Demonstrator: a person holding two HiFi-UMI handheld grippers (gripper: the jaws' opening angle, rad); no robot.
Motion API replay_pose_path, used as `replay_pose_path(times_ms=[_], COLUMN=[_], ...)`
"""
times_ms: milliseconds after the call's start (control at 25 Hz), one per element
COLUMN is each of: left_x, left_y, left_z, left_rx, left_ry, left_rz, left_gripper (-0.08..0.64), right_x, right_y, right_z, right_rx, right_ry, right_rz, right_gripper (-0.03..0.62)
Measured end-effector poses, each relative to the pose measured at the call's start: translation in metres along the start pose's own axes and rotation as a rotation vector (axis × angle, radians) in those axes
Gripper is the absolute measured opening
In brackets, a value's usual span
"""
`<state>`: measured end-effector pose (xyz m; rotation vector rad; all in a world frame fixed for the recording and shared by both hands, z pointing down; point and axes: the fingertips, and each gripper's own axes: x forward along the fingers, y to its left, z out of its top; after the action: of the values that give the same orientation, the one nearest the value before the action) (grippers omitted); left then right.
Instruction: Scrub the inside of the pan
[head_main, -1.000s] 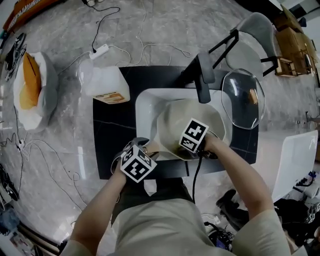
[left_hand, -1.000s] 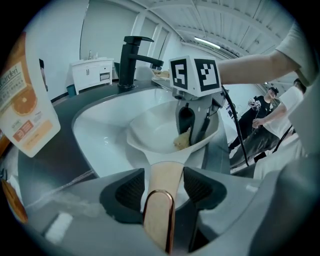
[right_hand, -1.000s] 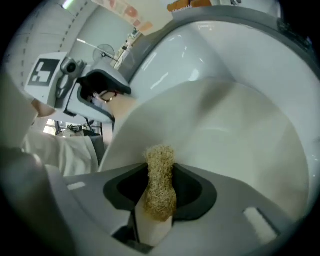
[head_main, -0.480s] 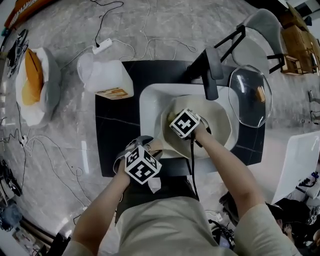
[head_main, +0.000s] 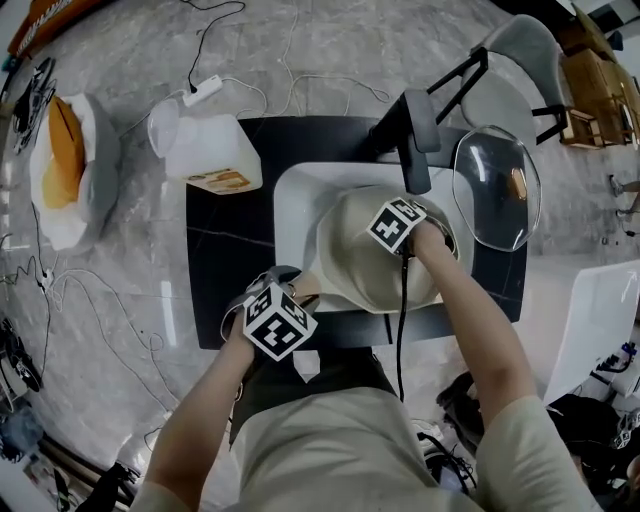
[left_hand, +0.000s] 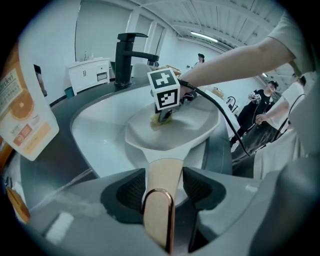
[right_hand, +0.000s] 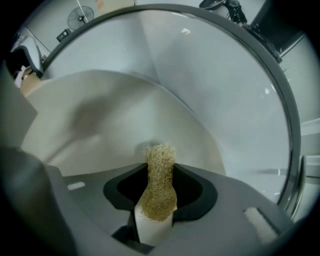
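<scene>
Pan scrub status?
Done: pan sits in the sink, left gripper clamps its handle, right gripper holds the scrubber. In hand: scrubber tip is down inside the pan. Left: the remaining scrubbing; no suds or water show, cleanliness unclear.

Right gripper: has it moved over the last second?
Yes. In the head view the right gripper has travelled across the pan away from the person, ending closer to the faucet spout.
</scene>
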<state>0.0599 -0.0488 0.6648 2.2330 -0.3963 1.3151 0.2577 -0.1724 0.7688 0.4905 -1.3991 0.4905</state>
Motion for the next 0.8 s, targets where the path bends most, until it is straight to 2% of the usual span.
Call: replay_pose_path(times_ms=[120,200,320,440,560,680,800], left_x=[0.001,0.002,0.002,0.002,0.002,0.002,0.002], left_y=[0.000,-0.001,-0.002,-0.001,-0.001,-0.002,-0.001], left_z=[-0.001,-0.001,0.000,0.001,0.000,-0.001,-0.001], left_rx=[0.001,0.001,0.000,0.004,0.010,0.025,0.038], left_ry=[0.008,0.013,0.017,0.014,0.013,0.013,0.013], left_rz=[0.005,0.003,0.001,0.007,0.017,0.032,0.047], left_gripper=[0.247,0.247,0.247,0.247,0.249,0.249,0.249], right_x=[-0.006,-0.014,-0.031,-0.053,-0.071,-0.085,-0.084], right_y=[0.000,0.007,0.027,0.054,0.093,0.139,0.160], right_z=[-0.030,-0.048,-0.070,-0.082,-0.080,-0.060,-0.029], right_rx=[-0.036,-0.056,-0.096,-0.122,-0.160,-0.181,-0.169], right_ry=[0.102,0.155,0.230,0.273,0.265,0.198,0.116], right_rz=[0.016,0.057,0.144,0.267,0.418,0.575,0.630], right_gripper=[0.156,0.156,0.153,0.153,0.152,0.152,0.153])
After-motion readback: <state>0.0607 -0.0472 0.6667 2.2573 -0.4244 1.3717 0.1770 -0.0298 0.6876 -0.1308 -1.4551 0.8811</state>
